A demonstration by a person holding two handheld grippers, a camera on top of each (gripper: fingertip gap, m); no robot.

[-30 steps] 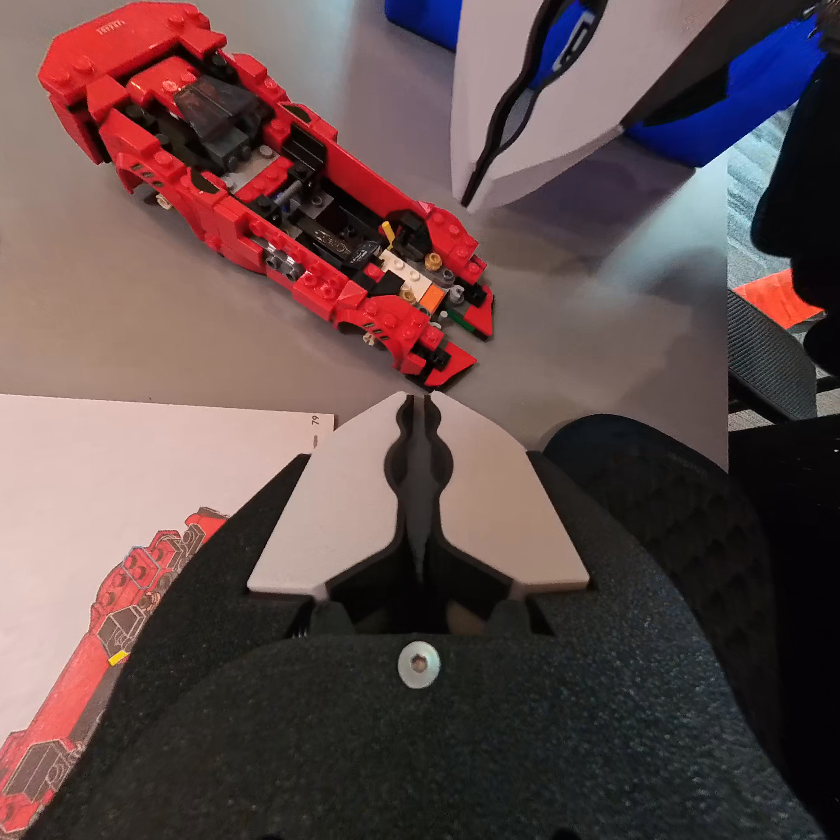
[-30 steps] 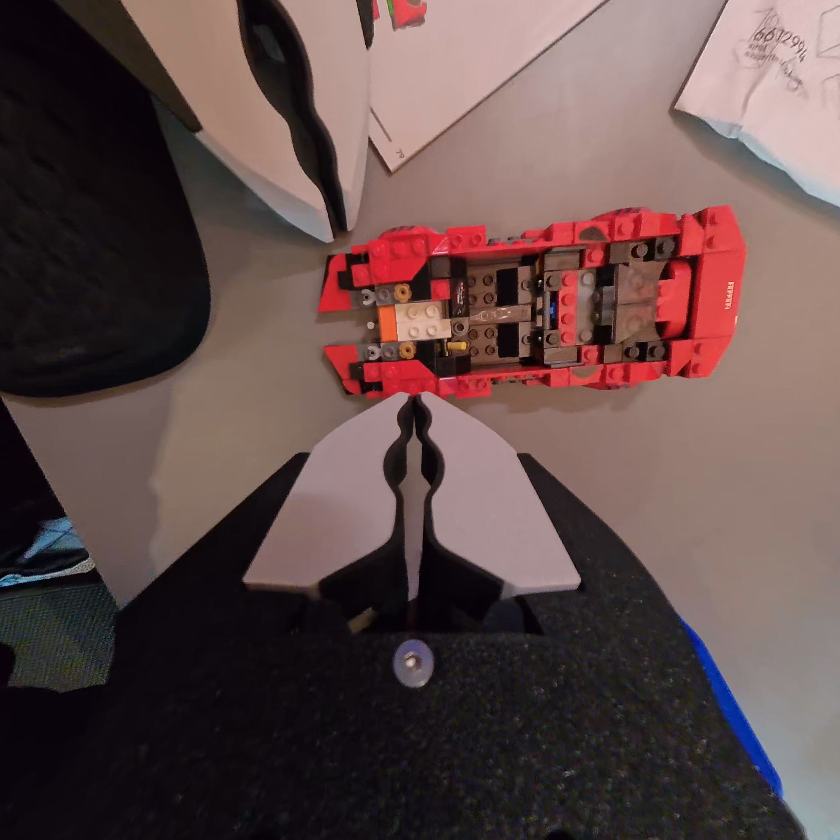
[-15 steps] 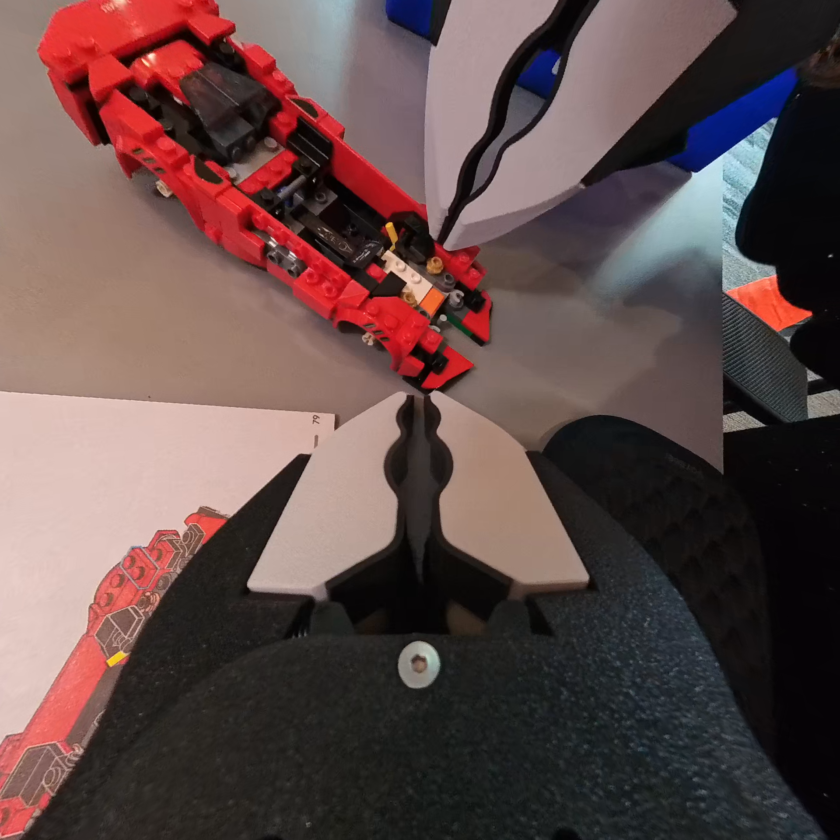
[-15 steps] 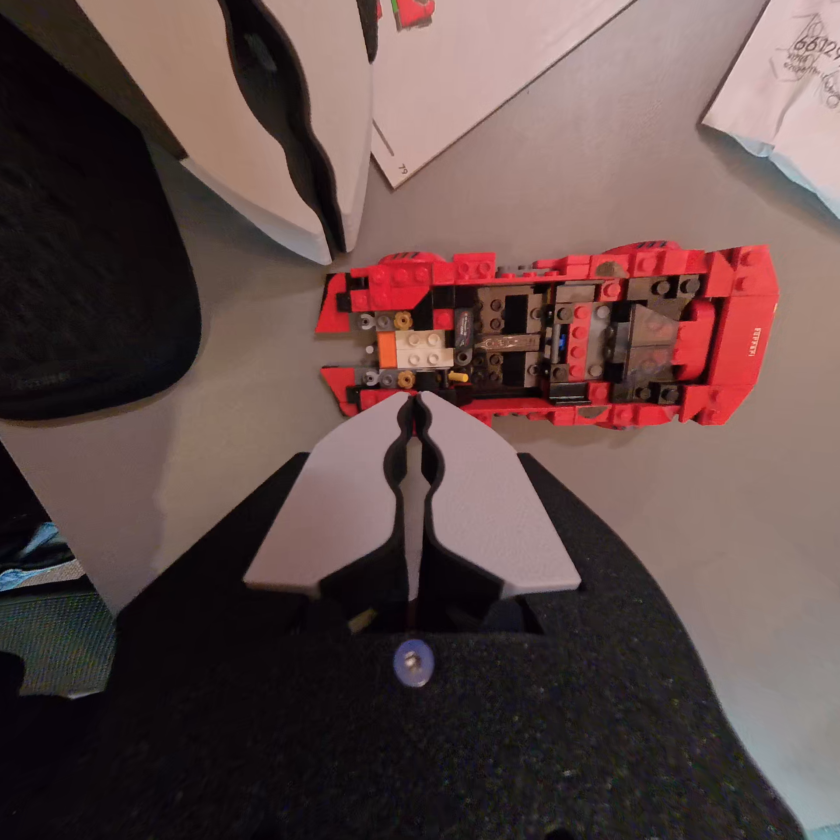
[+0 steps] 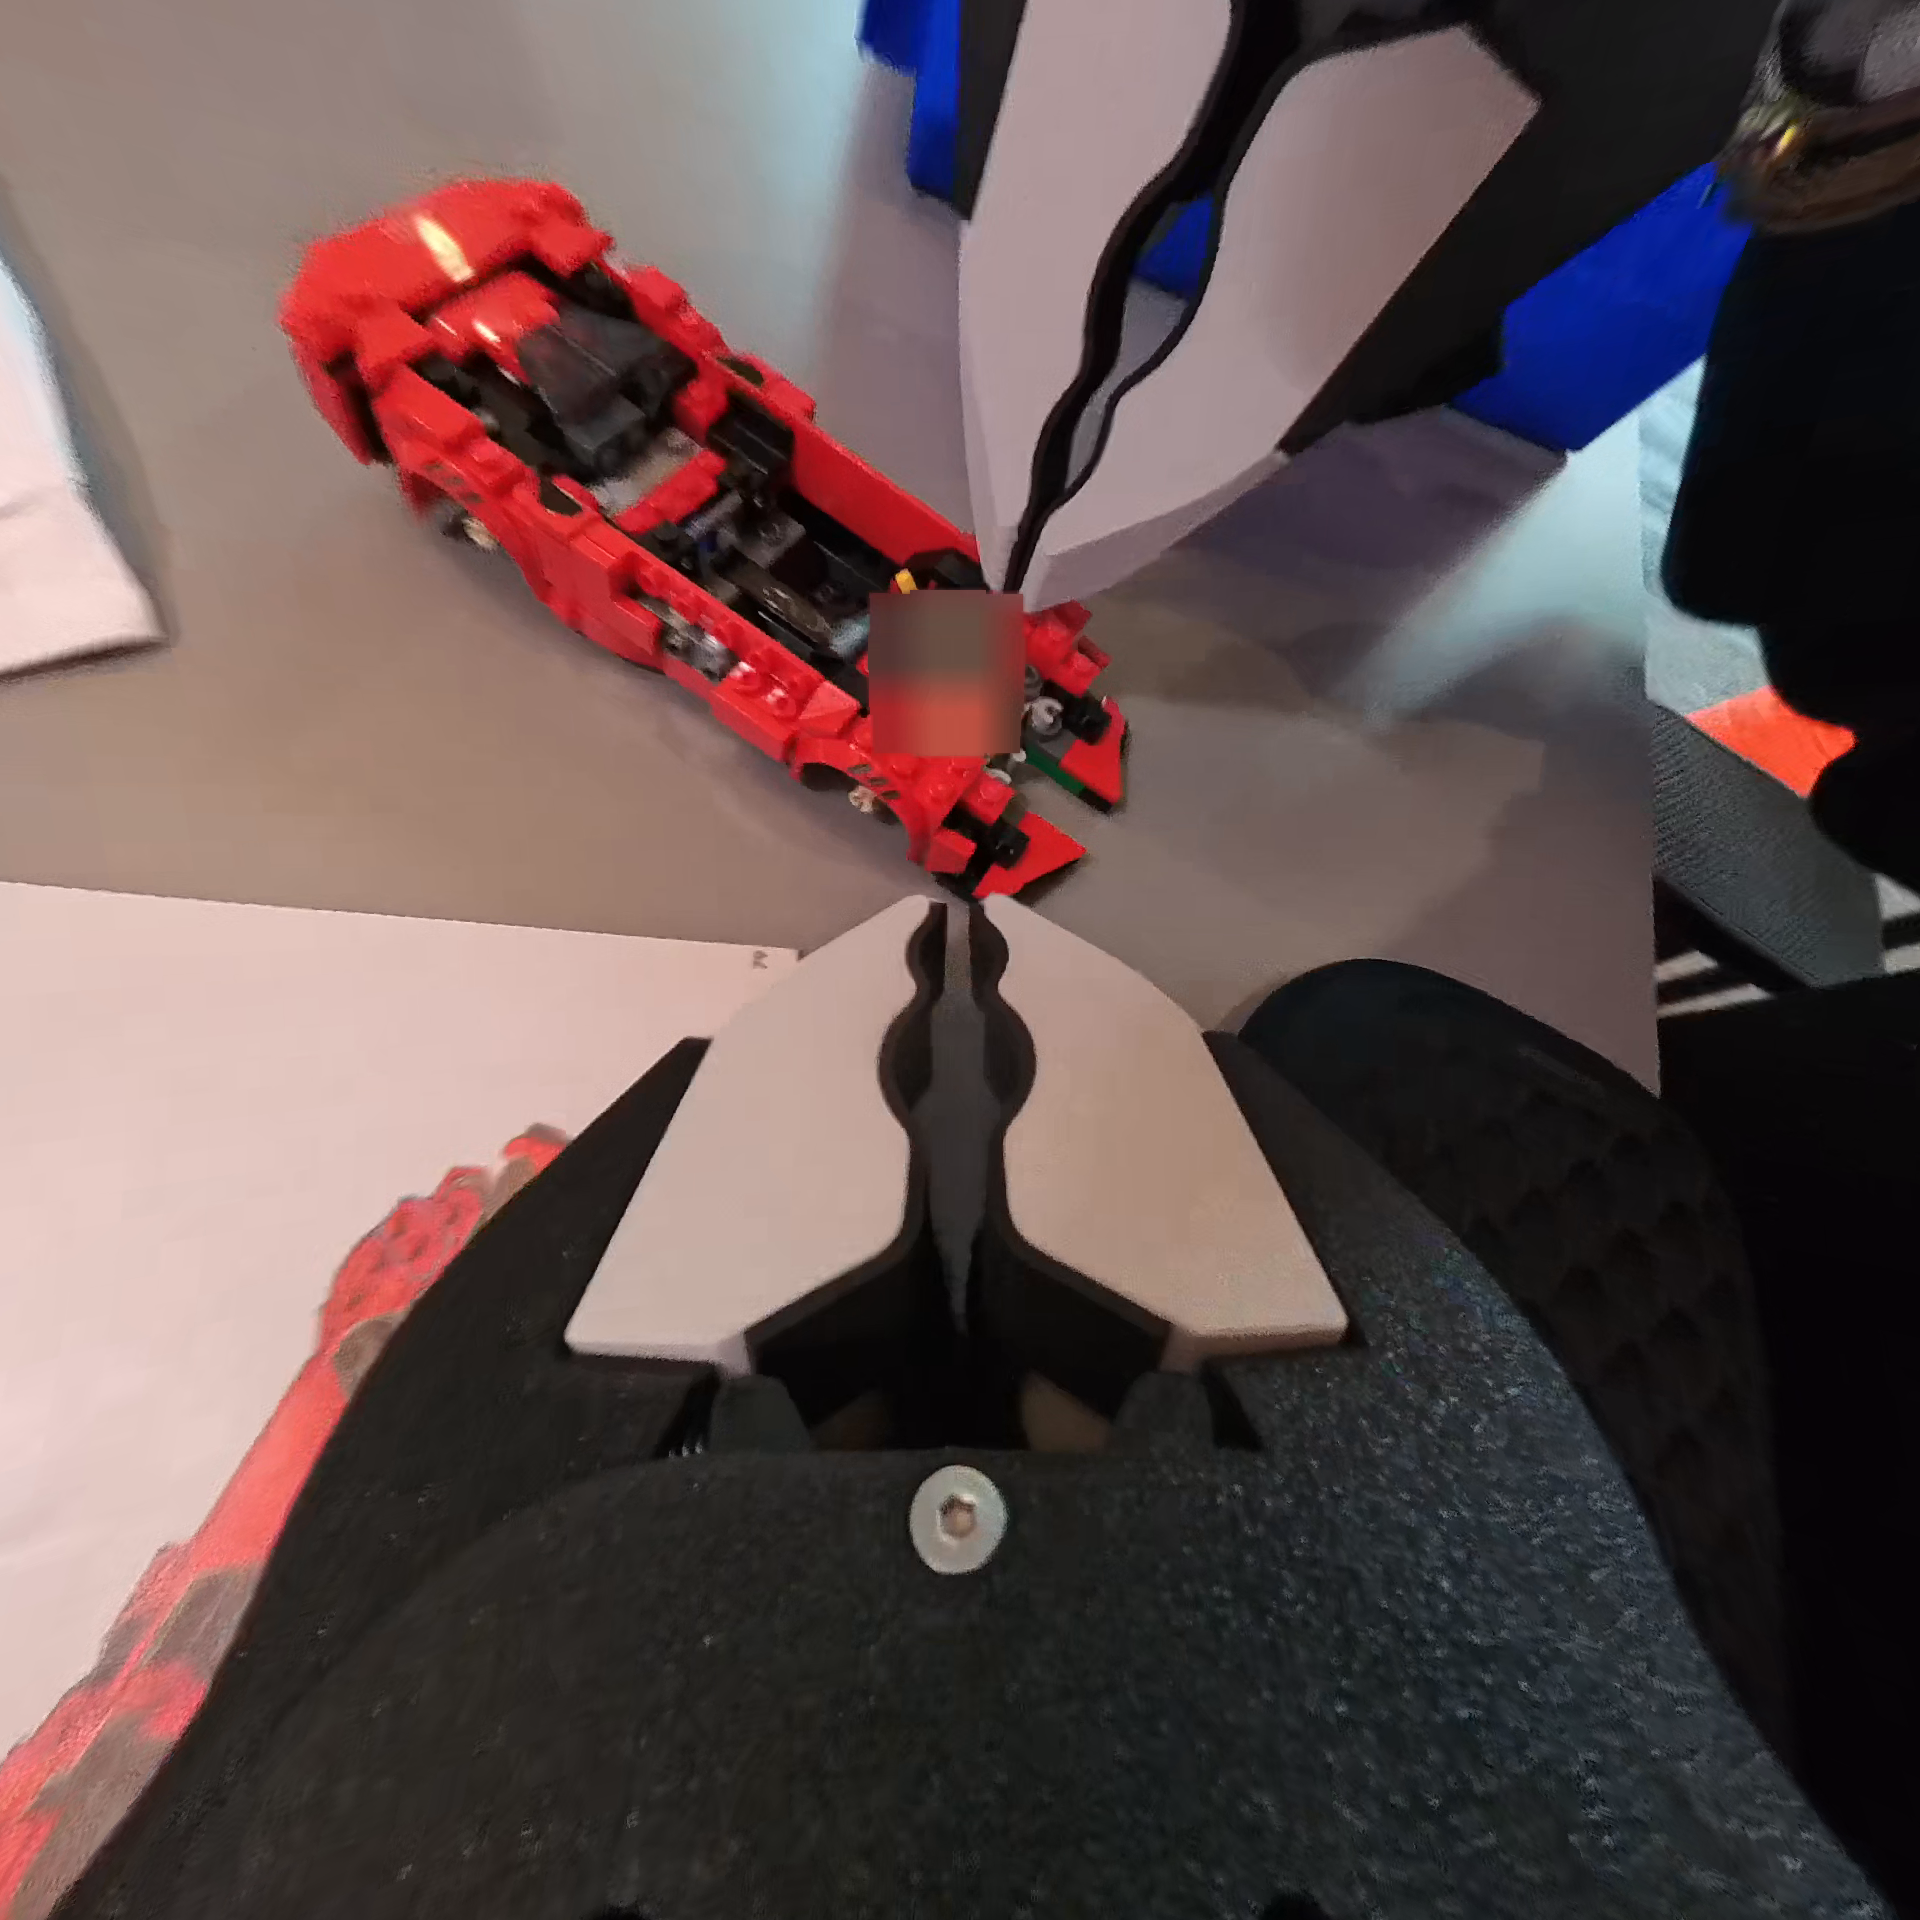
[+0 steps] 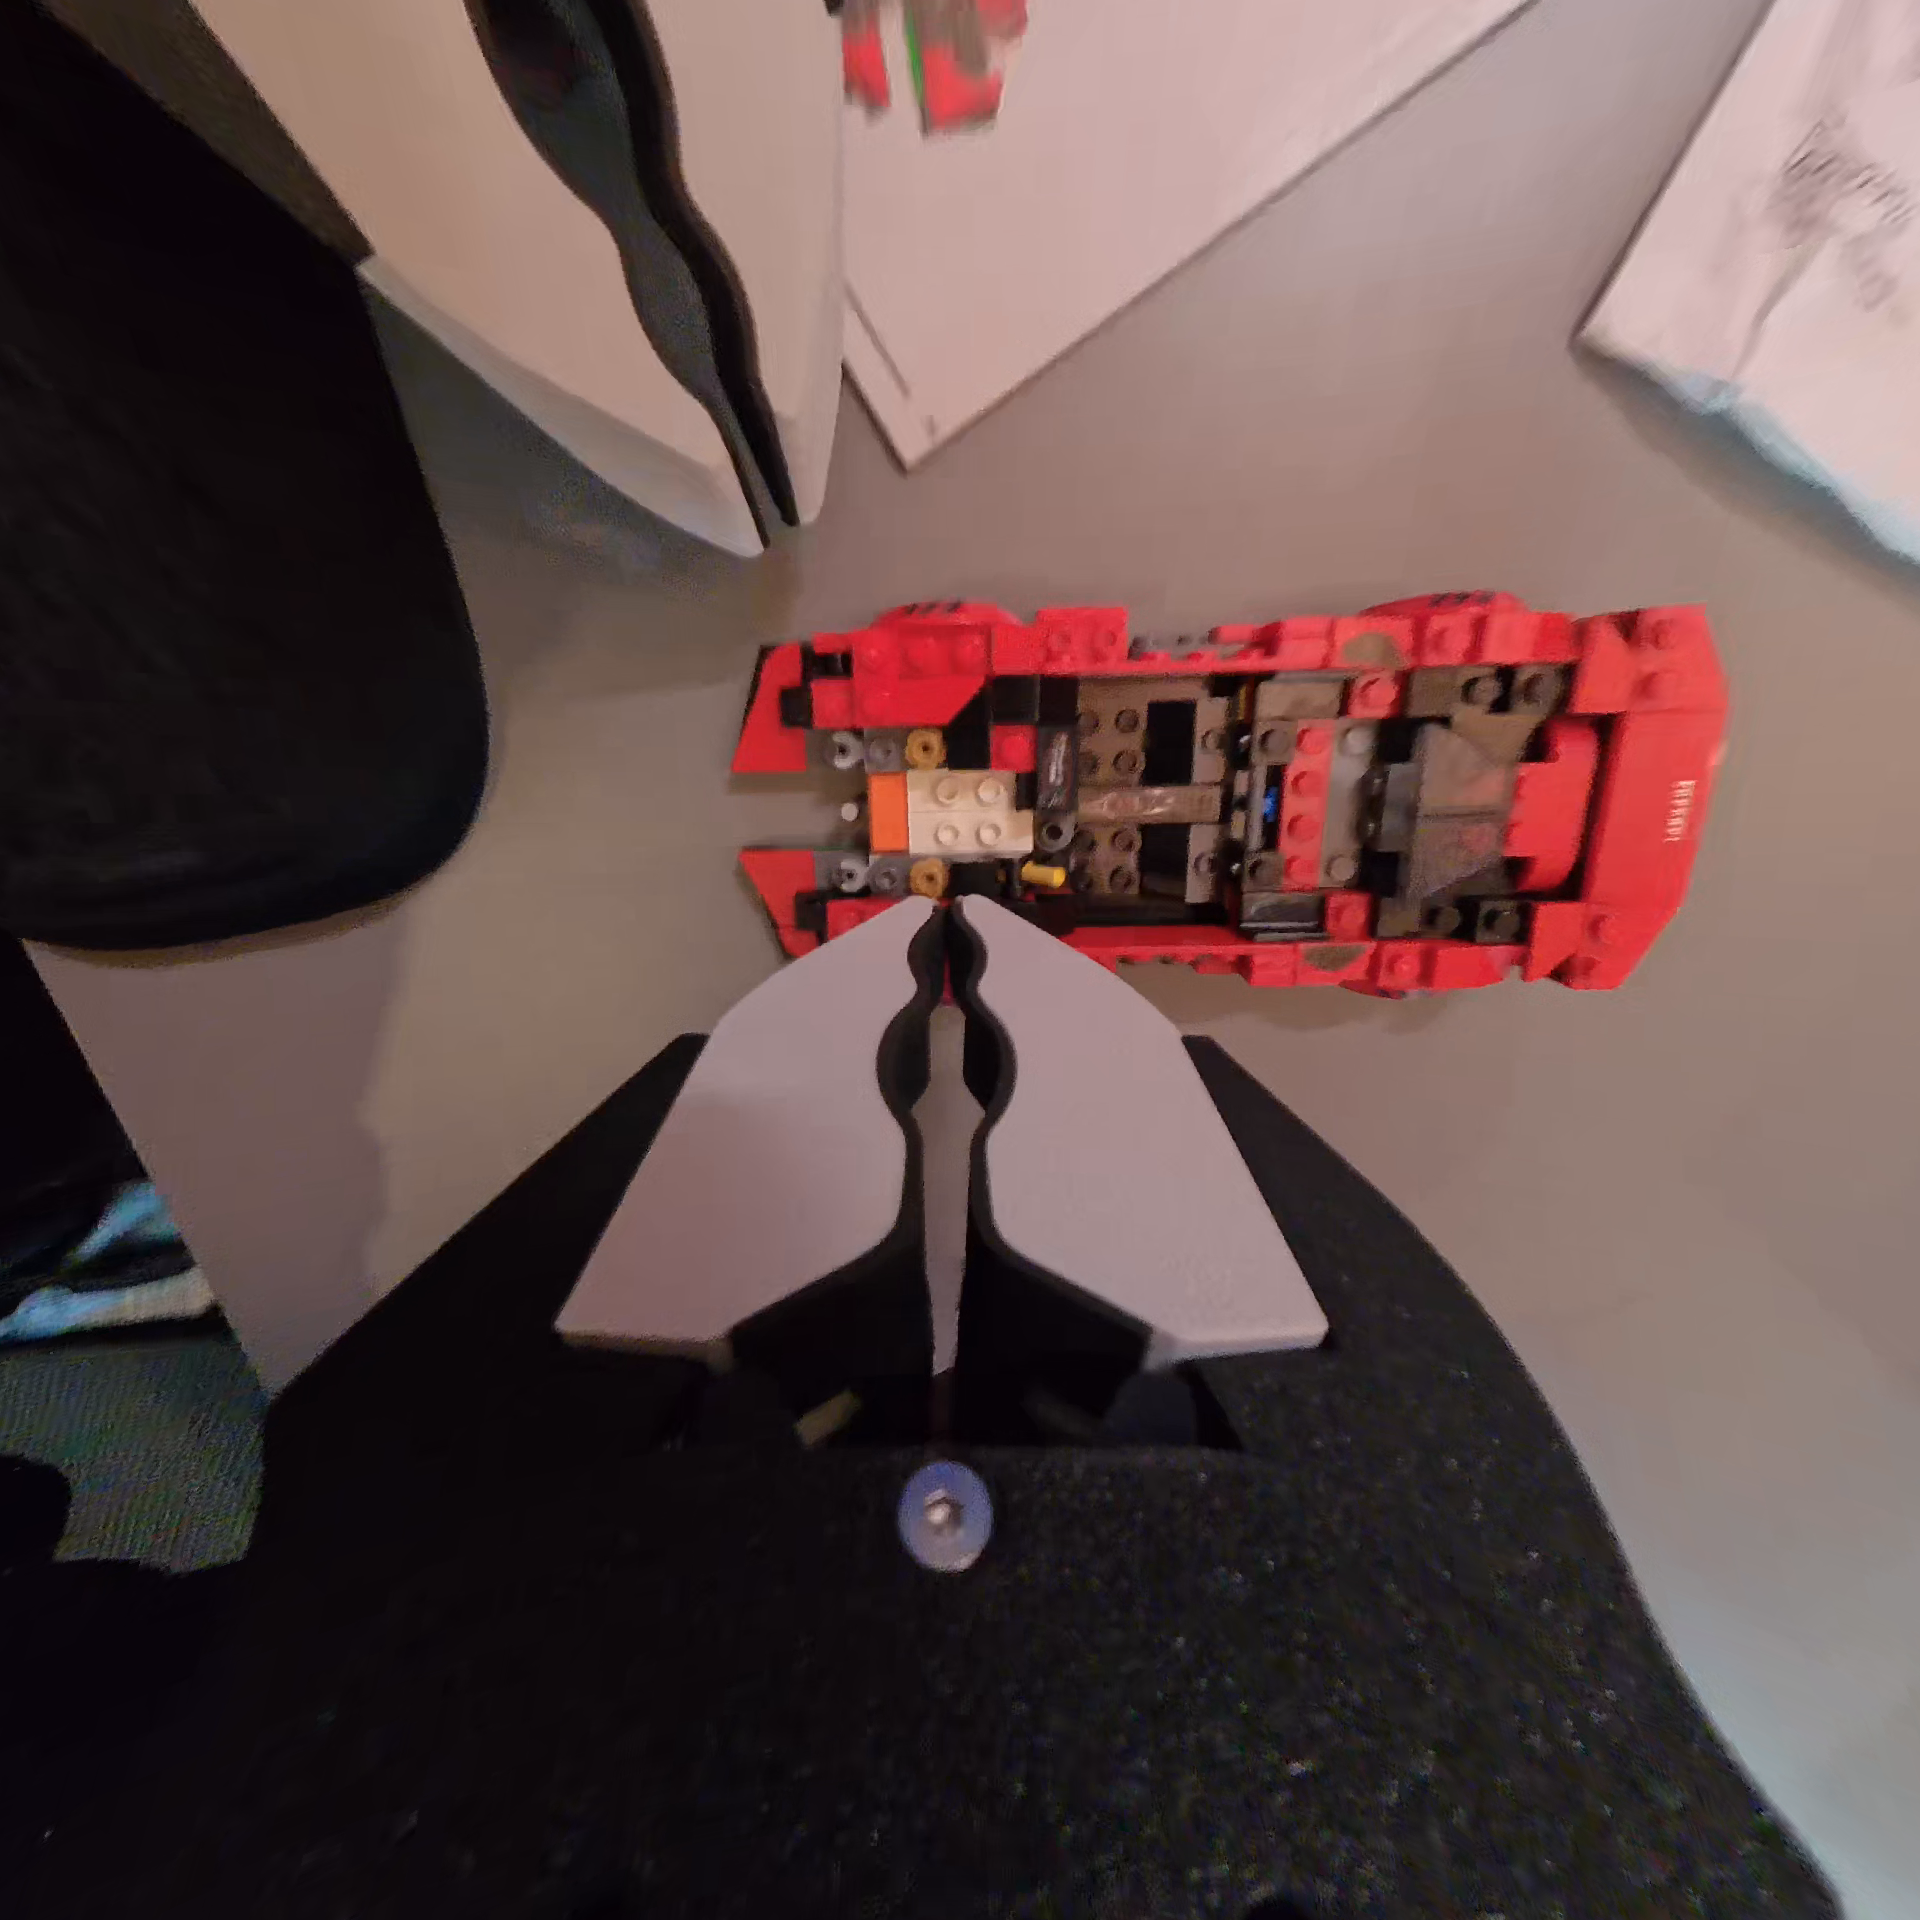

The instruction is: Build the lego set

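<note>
A partly built red lego car [image 5: 582, 488] lies on the grey table, with open black and grey insides; it also shows in the right wrist view [image 6: 1299, 790]. My right gripper [image 6: 948, 906] is shut, with its tips over the near side of the car's front end. In the left wrist view it [image 5: 1013, 587] comes down from above and its tips meet the car's front. My left gripper [image 5: 956, 904] is shut and empty, just short of the car's nose. In the right wrist view it [image 6: 774, 530] hangs a little off the car's front corner.
The instruction booklet [image 5: 312, 1091] lies to the left of my left gripper and shows in the right wrist view [image 6: 1143, 208]. A white paper bag [image 6: 1818, 312] lies beyond the car. A blue bin [image 5: 1621, 332] stands behind. A black chair [image 5: 1507, 1195] is at the table edge.
My right gripper has come down and closer, from beside the car to its front end. The left wrist view has shifted, and the car's rear now sits nearer the middle of it.
</note>
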